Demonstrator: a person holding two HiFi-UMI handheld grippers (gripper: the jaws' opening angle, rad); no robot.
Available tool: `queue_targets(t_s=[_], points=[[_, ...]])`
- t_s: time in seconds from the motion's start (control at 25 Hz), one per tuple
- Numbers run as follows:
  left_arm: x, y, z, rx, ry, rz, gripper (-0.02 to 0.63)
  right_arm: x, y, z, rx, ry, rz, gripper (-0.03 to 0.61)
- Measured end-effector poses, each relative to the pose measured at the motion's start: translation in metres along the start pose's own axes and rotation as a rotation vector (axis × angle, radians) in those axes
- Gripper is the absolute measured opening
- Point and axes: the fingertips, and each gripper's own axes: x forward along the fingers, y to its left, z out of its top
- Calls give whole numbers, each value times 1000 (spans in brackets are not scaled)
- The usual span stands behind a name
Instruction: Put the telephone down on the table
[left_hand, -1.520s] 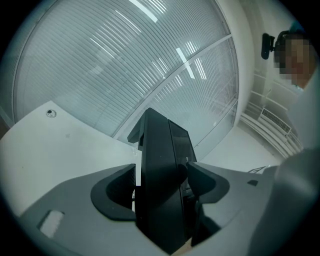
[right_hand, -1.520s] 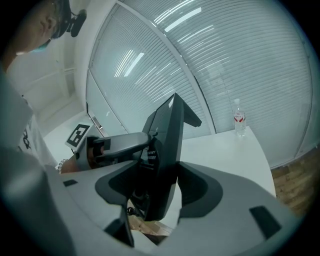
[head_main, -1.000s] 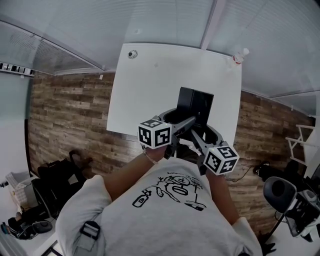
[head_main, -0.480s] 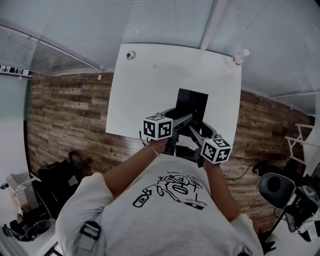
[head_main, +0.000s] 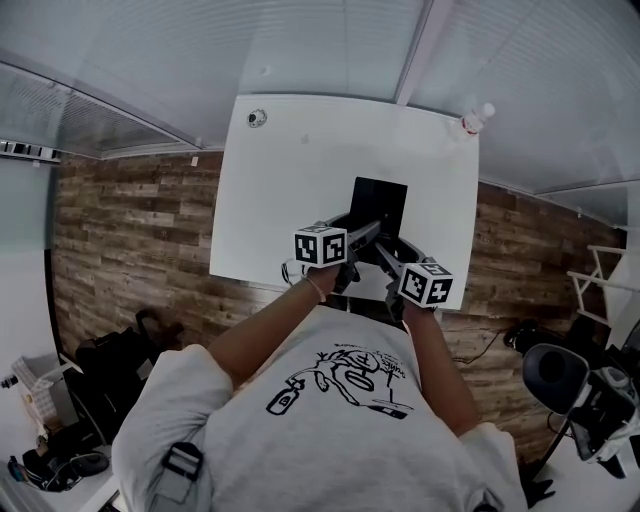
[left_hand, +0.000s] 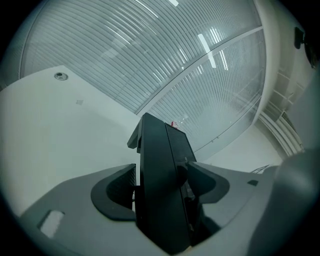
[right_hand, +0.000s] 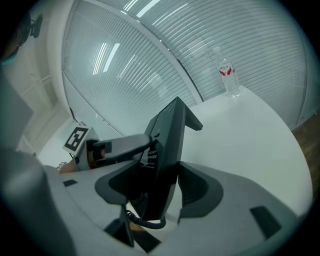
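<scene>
Forearms (head_main: 265, 335) reach forward from our chest in the head view, elbows bent. They converge so that the left hand-held gripper (head_main: 362, 233) and the right hand-held gripper (head_main: 388, 256) meet in a V at the near end of the black telephone (head_main: 380, 203). Both gripper views show the telephone edge-on with that gripper's 2 jaws clamped against its opposite faces. The telephone is over the near right part of the white surface (head_main: 290, 170). We cannot tell whether its underside touches the surface.

Against 1 second ago, the 2 marker cubes look smaller and sit closer together. They have also shifted from the surface's near edge to further over it. Both grips are unchanged.

Only the right gripper view shows the coiled cord (right_hand: 145, 222) hanging below the telephone and the left one's marker cube (right_hand: 76, 139). It also shows the bottle (right_hand: 228, 75) standing upright at the surface's far corner. In the left gripper view the telephone hides nearly all of that bottle, but a small round fitting (left_hand: 60, 76) shows at the far left corner.
</scene>
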Motion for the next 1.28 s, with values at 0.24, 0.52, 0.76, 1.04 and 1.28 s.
queue_targets(t_s=[0.24, 0.52, 0.76, 1.04, 1.28], points=[[21, 16, -4, -8, 30, 11, 316, 13, -20, -3, 27, 18, -15, 236], [45, 35, -5, -8, 64, 34, 316, 29, -43, -2, 48, 50, -34, 236], [65, 34, -5, 15, 72, 16, 316, 37, -62, -4, 53, 75, -42, 236], [70, 41, -15, 32, 99, 42, 316, 42, -72, -14, 39, 104, -51, 236], [74, 43, -27, 40, 128, 61, 318, 42, -82, -26, 23, 144, -69, 236]])
